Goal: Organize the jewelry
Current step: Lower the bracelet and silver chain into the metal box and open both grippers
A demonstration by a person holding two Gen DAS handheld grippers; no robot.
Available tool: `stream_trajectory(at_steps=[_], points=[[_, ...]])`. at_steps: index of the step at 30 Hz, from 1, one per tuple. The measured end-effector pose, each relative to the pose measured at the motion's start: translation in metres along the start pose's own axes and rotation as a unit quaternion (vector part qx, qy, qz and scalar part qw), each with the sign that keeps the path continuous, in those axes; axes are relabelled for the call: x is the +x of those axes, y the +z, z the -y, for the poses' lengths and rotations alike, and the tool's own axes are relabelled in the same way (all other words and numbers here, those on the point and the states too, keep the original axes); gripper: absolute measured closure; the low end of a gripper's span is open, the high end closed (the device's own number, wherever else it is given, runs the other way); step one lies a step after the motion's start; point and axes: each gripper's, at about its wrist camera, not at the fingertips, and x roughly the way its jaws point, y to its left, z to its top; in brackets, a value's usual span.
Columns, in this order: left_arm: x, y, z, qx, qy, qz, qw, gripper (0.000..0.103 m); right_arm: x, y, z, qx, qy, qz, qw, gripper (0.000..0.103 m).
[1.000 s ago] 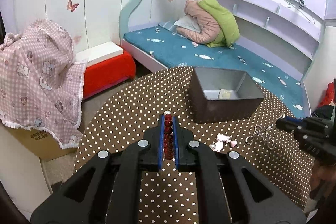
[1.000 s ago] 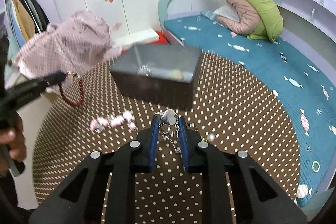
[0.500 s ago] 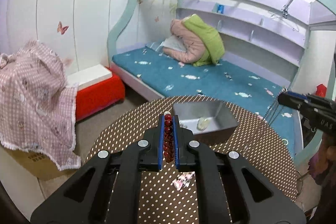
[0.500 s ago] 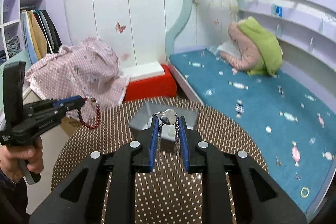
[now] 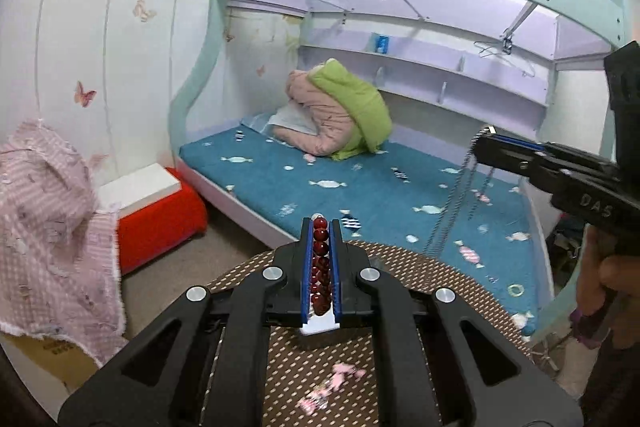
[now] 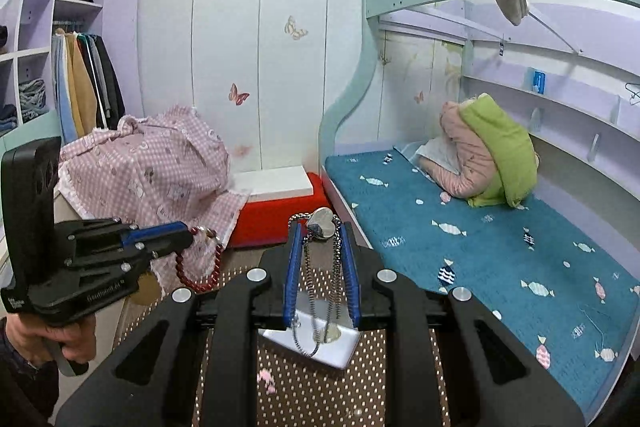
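Left claw (image 5: 321, 227) clenched on red bead bracelet (image 5: 320, 267), right claw (image 6: 322, 227) clenched on silver heart necklace (image 6: 320, 223), both above dotted counter (image 5: 460, 279); gray box (image 6: 340, 351) under right claw

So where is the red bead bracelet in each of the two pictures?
Left wrist view: the red bead bracelet sits low in the middle, pinched between the left gripper fingers.
Right wrist view: the same bracelet hangs as a loop at lower left, from the left gripper's tip.
Shared landmark: the green and pink bedding bundle on the blue bed.
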Motion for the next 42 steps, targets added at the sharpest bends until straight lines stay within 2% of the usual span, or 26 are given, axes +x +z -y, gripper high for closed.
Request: stream_trajectory(at_steps=[7,13,21,22,23,24,25,26,27,28,29,32,38,42], points=[[0.040,0.010,0.002,-0.014,-0.029,-0.034,0.9989,0.095,0.040,-0.001,0.008,0.002,0.001,-0.037,0.999,0.085],[0.089,-0.009,0.000,-0.027,-0.039,-0.088,0.9950,0.095,0.085,-0.030,0.016,0.023,0.001,-0.095,0.995,0.085],[0.137,-0.032,-0.009,-0.044,-0.050,-0.145,0.9872,0.094,0.117,-0.060,0.023,0.041,0.002,-0.146,0.988,0.083],[0.140,-0.034,-0.009,-0.044,-0.051,-0.151,0.9863,0.090,0.120,-0.064,0.024,0.042,0.001,-0.153,0.987,0.082],[0.142,-0.036,-0.011,-0.044,-0.049,-0.154,0.9859,0.070,0.123,-0.067,0.024,0.042,-0.001,-0.159,0.986,0.079],[0.143,-0.037,-0.011,-0.044,-0.041,-0.156,0.9860,0.036,0.126,-0.070,0.025,0.042,-0.005,-0.166,0.985,0.079],[0.142,-0.038,-0.013,-0.044,-0.034,-0.152,0.9868,0.025,0.128,-0.072,0.025,0.043,-0.005,-0.169,0.985,0.076],[0.139,-0.038,-0.014,-0.041,-0.023,-0.143,0.9887,0.021,0.130,-0.075,0.027,0.047,-0.006,-0.174,0.984,0.065],[0.137,-0.039,-0.014,-0.037,-0.013,-0.140,0.9894,0.019,0.130,-0.078,0.028,0.051,-0.009,-0.178,0.983,0.053],[0.136,-0.039,-0.014,-0.035,-0.008,-0.139,0.9896,0.017,0.130,-0.080,0.028,0.052,-0.017,-0.176,0.983,0.033],[0.132,-0.040,-0.016,-0.036,0.003,-0.133,0.9904,0.012,0.129,-0.082,0.030,0.054,-0.021,-0.173,0.983,0.024],[0.119,-0.042,-0.020,-0.032,0.038,-0.116,0.9920,0.009,0.125,-0.089,0.032,0.062,-0.030,-0.172,0.983,0.008],[0.092,-0.046,-0.028,-0.030,0.094,-0.090,0.9910,0.007,0.111,-0.098,0.034,0.079,-0.057,-0.161,0.982,0.008],[0.073,-0.048,-0.029,-0.032,0.106,-0.075,0.9910,0.007,0.094,-0.099,0.034,0.091,-0.062,-0.144,0.983,0.008]])
